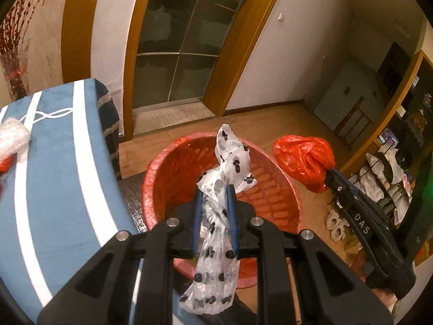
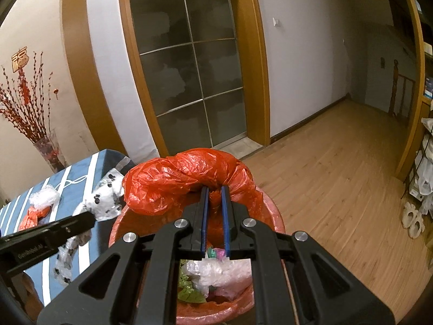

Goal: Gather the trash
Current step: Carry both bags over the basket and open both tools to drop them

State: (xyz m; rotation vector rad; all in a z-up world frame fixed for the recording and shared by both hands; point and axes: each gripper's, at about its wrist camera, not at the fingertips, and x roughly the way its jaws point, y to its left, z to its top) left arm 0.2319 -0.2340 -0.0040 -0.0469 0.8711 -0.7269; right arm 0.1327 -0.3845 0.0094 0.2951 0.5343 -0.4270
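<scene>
**Both tongs loaded over the bin**

My left tongs (image 1: 215,189) are clamped on a white paw-print bag (image 1: 216,233); its ends hang out above and below the blue pads, directly over the open mouth of the red-lined bin (image 1: 173,162). My right tongs (image 2: 215,189) are pinched narrow on a twisted red bag (image 2: 189,173), held at the far rim of the same bin (image 2: 273,216).

Edges and room: the bin stands on the wood floor (image 2: 338,189), just beside the table with the blue striped cloth (image 1: 54,176). The table edge lies close on the bin's left side. To the right and beyond, the floor runs open toward the glass door (image 2: 189,67) and the white wall. A rack with white items (image 1: 379,178) stands against the right side, well apart from the bin.

View differences: the left wrist view shows the bin's red inner wall, and the red bag (image 1: 304,159) off to the right at the tip of my right tongs (image 1: 328,169). The right wrist view looks down into the bin and shows clear plastic and green scraps (image 2: 205,279) inside. It also shows crumpled clear plastic (image 2: 44,197) and a red scrap (image 2: 33,216) on the tablecloth (image 2: 89,173), and a vase of red branches (image 2: 32,113) behind the table.
</scene>
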